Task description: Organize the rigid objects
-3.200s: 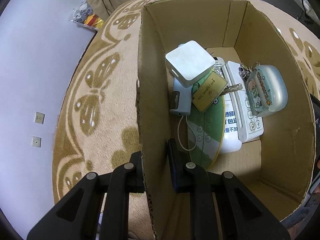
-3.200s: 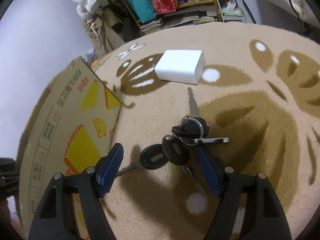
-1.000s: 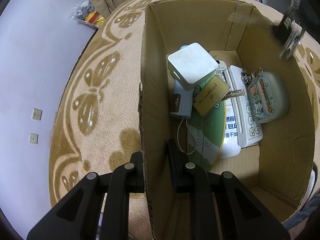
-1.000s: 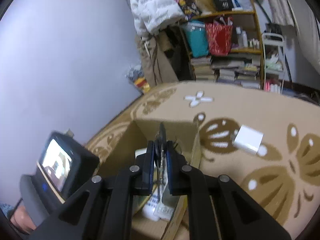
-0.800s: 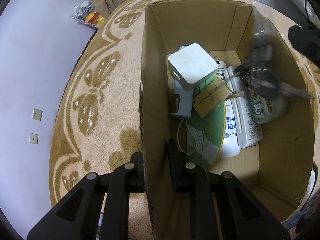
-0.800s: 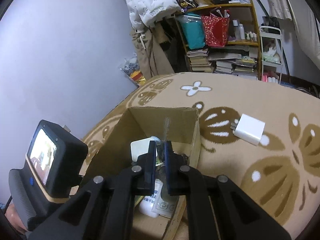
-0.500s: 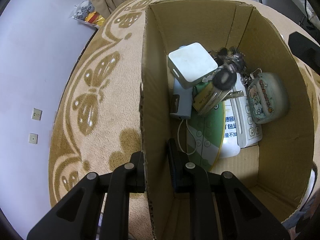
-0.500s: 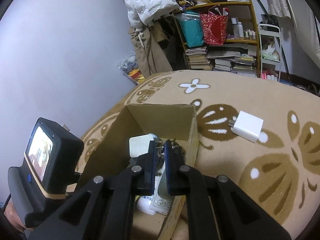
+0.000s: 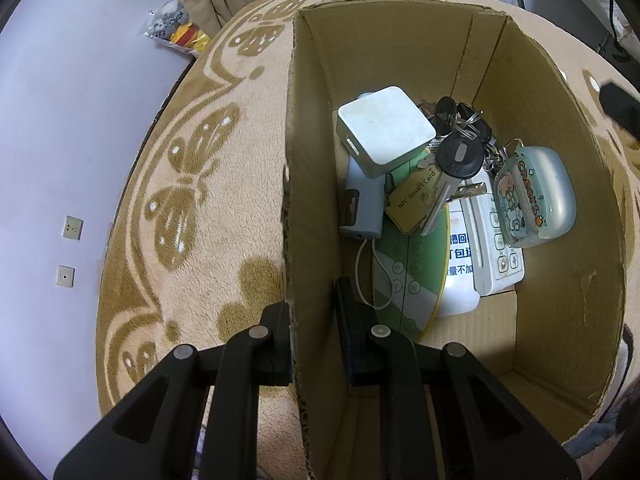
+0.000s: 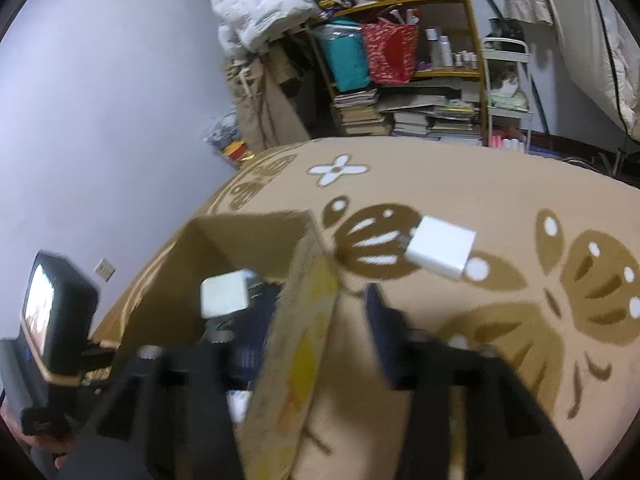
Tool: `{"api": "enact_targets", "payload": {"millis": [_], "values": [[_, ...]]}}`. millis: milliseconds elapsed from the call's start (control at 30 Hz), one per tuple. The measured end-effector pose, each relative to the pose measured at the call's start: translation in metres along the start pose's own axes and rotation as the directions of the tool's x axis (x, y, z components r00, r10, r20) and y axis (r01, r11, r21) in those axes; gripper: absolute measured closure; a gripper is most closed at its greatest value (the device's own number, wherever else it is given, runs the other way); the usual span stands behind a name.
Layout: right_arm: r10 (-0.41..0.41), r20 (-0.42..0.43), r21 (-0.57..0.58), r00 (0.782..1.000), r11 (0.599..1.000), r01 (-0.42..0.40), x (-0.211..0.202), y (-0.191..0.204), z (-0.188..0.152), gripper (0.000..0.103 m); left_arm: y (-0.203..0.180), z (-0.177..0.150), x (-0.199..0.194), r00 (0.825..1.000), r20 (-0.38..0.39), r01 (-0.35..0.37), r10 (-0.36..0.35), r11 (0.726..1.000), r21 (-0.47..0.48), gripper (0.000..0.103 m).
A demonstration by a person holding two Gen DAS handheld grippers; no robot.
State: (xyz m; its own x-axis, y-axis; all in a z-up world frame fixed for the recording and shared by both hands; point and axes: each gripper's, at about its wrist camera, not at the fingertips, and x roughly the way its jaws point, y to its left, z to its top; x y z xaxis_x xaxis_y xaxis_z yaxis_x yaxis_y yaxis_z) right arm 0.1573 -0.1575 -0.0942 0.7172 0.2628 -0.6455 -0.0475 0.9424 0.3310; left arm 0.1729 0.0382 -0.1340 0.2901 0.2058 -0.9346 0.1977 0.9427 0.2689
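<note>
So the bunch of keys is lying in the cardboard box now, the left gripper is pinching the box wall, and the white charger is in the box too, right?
Not quite. The white charger lies on the rug, outside the cardboard box, as the right wrist view shows. The rest holds: the bunch of keys lies in the box, and the left gripper pinches its wall.

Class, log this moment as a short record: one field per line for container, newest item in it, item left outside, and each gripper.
Container: brown cardboard box on the patterned rug
Newest item: bunch of black-headed keys atop the pile inside
Left outside: white rectangular charger block on the rug
Left gripper: clamped on the box wall
Right gripper: open, empty, astride the box wall
</note>
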Motion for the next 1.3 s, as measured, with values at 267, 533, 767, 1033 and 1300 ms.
{"api": "enact_targets", "payload": {"millis": [267, 533, 767, 1033, 1300], "values": [[-0.111, -0.104, 0.026, 0.988, 0.993, 0.114, 0.041, -0.037, 0.018, 0.025, -0.002, 0.001, 0.000, 1.000, 0.000, -0.003, 0.003, 1.000, 0.002, 0.086], [-0.194, -0.162, 0.089, 0.968, 0.974, 0.210, 0.089, -0.073, 0.024, 0.008, -0.003, 0.001, 0.000, 1.000, 0.002, -0.008, 0.008, 1.000, 0.008, 0.086], [-0.189, -0.178, 0.194, 0.966, 0.955, 0.223, 0.112, -0.099, 0.035, 0.008, -0.003, 0.003, 0.001, 1.000, 0.006, -0.013, 0.013, 1.000, 0.009, 0.086], [-0.202, -0.178, 0.234, 0.963, 0.942, 0.241, 0.123, -0.105, 0.041, 0.020, 0.002, 0.003, 0.001, 1.000, 0.003, 0.009, -0.009, 1.000, -0.007, 0.086], [-0.235, -0.192, 0.209, 0.953, 0.939, 0.274, 0.118, -0.103, 0.039, 0.031, 0.000, 0.004, 0.000, 1.000, 0.006, -0.005, 0.005, 1.000, 0.005, 0.086]]}}
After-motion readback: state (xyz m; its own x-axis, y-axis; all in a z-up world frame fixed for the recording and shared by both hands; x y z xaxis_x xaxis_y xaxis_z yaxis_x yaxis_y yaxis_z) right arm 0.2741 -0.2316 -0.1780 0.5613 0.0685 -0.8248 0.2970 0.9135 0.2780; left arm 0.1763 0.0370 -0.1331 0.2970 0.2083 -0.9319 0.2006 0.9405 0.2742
